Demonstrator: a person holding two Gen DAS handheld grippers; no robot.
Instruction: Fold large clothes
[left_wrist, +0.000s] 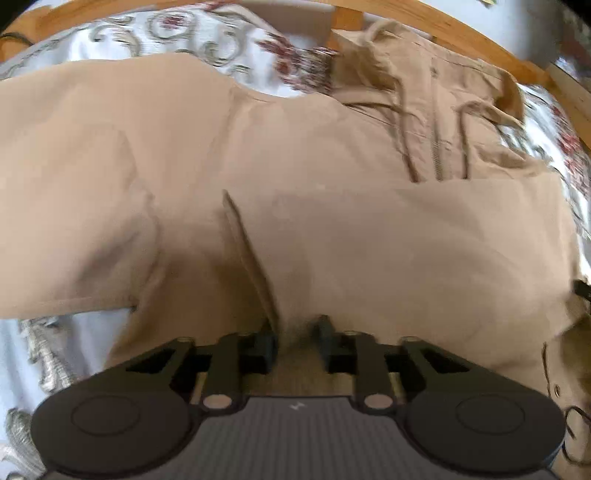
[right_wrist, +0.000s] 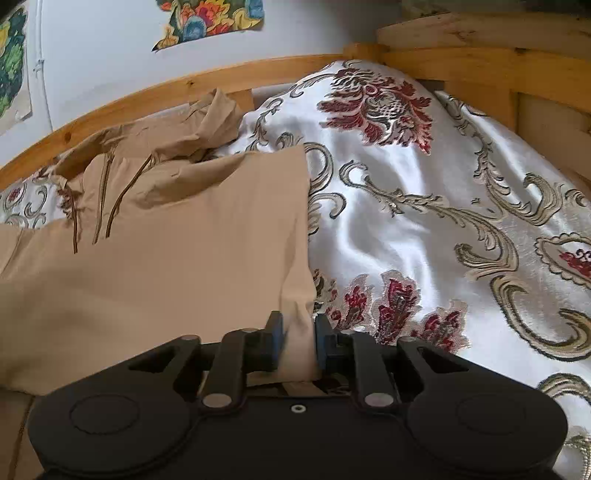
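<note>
Satin-white bedspread (right_wrist: 388, 229), woven with grey scrolls and dark red flowers, covers a bed inside a pale wooden frame (right_wrist: 207, 79); colourful prints (right_wrist: 212, 18) hang on the wall behind.

Spread flat over it lies a tan hooded jacket (left_wrist: 295, 177), of smooth matte cloth, with a zip (left_wrist: 439, 155) up its front, two darker drawcords (left_wrist: 406, 140) and a crumpled hood (left_wrist: 373, 66) at the far end near the frame. One sleeve is folded across the body, its cuff edge straight.

The left gripper (left_wrist: 295, 332) points down at the lower part of the jacket. Its black fingers stand partly apart, a seam ridge of cloth (left_wrist: 251, 258) running toward the gap, but no pinch shows; the cloth there is shadowed and blurred.

The right gripper (right_wrist: 298, 339) is at the jacket's right-hand edge, where it meets the bedspread. A gathered fold of tan cloth (right_wrist: 299, 325) stands between its blue-padded fingers (right_wrist: 277, 338) and creases fan out from them; the pads appear to press on it.
</note>
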